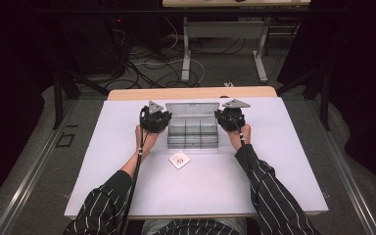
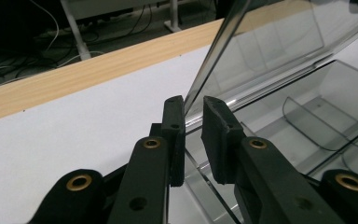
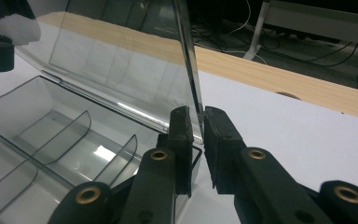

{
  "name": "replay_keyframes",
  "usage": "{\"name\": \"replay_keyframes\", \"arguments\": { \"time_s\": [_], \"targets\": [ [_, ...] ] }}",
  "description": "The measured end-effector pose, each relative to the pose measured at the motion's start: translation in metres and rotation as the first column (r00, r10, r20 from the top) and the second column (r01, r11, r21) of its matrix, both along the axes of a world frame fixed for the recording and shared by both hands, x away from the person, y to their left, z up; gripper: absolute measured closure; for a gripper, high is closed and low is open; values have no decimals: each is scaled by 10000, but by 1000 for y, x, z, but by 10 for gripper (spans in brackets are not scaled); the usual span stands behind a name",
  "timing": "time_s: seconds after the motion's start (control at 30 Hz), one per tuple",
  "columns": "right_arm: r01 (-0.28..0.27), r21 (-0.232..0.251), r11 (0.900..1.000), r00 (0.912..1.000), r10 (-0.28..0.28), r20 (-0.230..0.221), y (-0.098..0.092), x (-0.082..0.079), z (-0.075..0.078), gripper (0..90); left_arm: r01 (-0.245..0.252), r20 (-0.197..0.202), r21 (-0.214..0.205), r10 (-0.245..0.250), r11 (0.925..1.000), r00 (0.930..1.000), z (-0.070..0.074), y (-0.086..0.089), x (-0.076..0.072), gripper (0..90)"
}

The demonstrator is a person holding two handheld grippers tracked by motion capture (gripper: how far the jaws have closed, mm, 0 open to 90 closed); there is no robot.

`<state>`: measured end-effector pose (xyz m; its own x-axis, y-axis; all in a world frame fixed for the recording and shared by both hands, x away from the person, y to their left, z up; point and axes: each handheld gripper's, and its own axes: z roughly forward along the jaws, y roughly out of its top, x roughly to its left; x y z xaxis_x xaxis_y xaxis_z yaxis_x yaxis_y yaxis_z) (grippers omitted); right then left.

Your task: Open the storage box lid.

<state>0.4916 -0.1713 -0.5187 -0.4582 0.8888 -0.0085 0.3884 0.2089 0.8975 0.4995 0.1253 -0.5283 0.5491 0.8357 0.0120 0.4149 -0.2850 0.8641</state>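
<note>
Table (image 1: 127, 186) bears a clear box (image 1: 192, 133) mid-table, its lid (image 1: 192, 108) raised; left gripper (image 2: 193, 114) and right gripper (image 3: 196, 122) seemingly pinch opposite lid edges; uneven pulling could twist its hinge; card (image 1: 179, 159) lies near.

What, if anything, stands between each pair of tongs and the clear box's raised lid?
Nothing visible does. The left tongs have closed on one side edge of the lid, and the right tongs on the other. The small card lies on the table, apart from the box.
</note>
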Motion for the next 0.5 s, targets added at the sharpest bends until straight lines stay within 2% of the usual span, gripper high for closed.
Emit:
{"name": "replay_keyframes", "arguments": {
  "time_s": [0.17,0.33,0.5],
  "targets": [
    [25,-122,9999,10000,-24,78,0,3,-3,826,-25,-68,163,26,9999,10000,-4,-1,4,789],
    [71,-21,10000,9999,-71,80,1,9,-7,830,-57,-15,271,58,9996,10000,-8,-2,7,789],
    [144,-163,9998,9997,-147,-180,2,14,-15,829,-80,-88,365,83,9993,9999,-11,-2,9,776]
  ]
}}
